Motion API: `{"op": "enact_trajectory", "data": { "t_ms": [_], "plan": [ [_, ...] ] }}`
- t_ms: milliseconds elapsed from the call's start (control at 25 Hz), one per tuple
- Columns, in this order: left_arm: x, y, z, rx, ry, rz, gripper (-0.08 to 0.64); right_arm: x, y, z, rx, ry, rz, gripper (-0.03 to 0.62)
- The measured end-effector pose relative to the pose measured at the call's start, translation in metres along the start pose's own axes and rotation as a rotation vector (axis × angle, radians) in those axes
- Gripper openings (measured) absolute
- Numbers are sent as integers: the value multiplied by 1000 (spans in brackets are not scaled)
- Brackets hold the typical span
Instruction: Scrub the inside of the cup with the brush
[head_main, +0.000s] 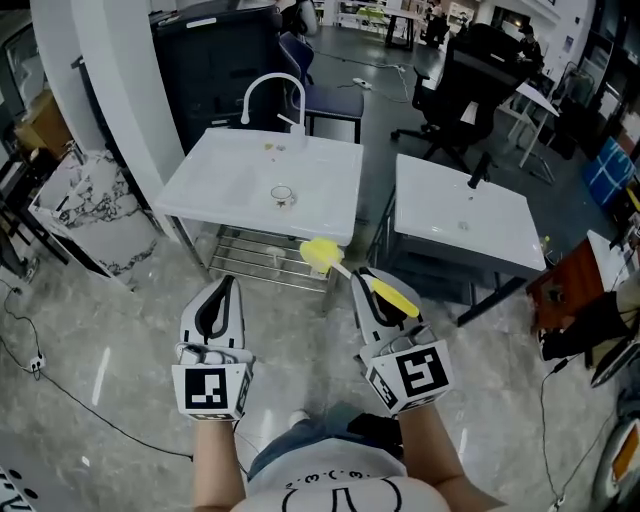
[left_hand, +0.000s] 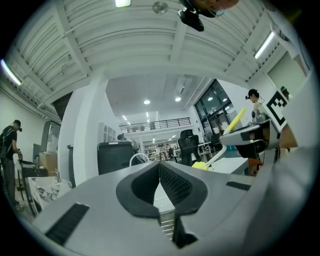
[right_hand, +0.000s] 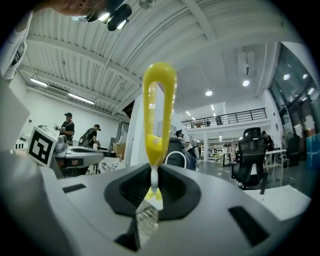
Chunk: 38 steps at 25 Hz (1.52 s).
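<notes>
My right gripper (head_main: 360, 278) (right_hand: 152, 174) is shut on the thin white neck of a yellow brush (head_main: 321, 254). Its looped yellow handle (right_hand: 159, 107) stands up behind the jaws, and its yellow head points toward the white sink table (head_main: 225, 170). In the basin lies a small round clear thing (head_main: 283, 195); I cannot tell whether it is the cup or the drain. My left gripper (head_main: 229, 286) (left_hand: 160, 169) is shut with nothing between its pads. Both grippers hover over the floor, short of the table's front edge. The left gripper view also catches the brush (left_hand: 234, 121).
A curved white faucet (head_main: 273, 92) rises at the sink's back edge, and a wire rack (head_main: 262, 256) sits under it. A second white table (head_main: 505, 235) stands to the right. Office chairs (head_main: 465, 75) are behind, a marble-patterned panel (head_main: 95, 205) at left. People (right_hand: 67, 127) stand far off.
</notes>
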<state>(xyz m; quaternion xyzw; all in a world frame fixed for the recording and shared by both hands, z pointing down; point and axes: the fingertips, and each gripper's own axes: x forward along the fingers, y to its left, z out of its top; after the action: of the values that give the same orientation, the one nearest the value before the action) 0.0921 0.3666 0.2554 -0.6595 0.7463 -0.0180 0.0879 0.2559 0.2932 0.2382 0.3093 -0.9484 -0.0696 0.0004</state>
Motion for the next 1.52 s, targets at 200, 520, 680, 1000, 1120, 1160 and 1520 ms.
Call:
{"op": "enact_trajectory", "data": {
  "t_ms": [200,520,680,1000,1120,1160,1520],
  "plan": [
    [15,25,-10,-12,11,1,17,31,3,-3,-1,9,-2,43],
    [58,51,-22,4,21,3,17,88,-11,-13,12,13,8,43],
    [93,63,-34,9,33,5,17,124,-29,-23,25,9,9,43],
    [193,95,-54,9,56,-6,17,217,-77,-41,47,20,10,43],
    [235,106,-60,7,62,-10,17,252,-98,-48,58,30,8,43],
    [249,108,-63,8,66,-14,17,263,-106,-51,62,34,7,43],
    [349,121,-81,2,99,-42,17,340,-164,-64,88,52,-2,43]
  ]
}}
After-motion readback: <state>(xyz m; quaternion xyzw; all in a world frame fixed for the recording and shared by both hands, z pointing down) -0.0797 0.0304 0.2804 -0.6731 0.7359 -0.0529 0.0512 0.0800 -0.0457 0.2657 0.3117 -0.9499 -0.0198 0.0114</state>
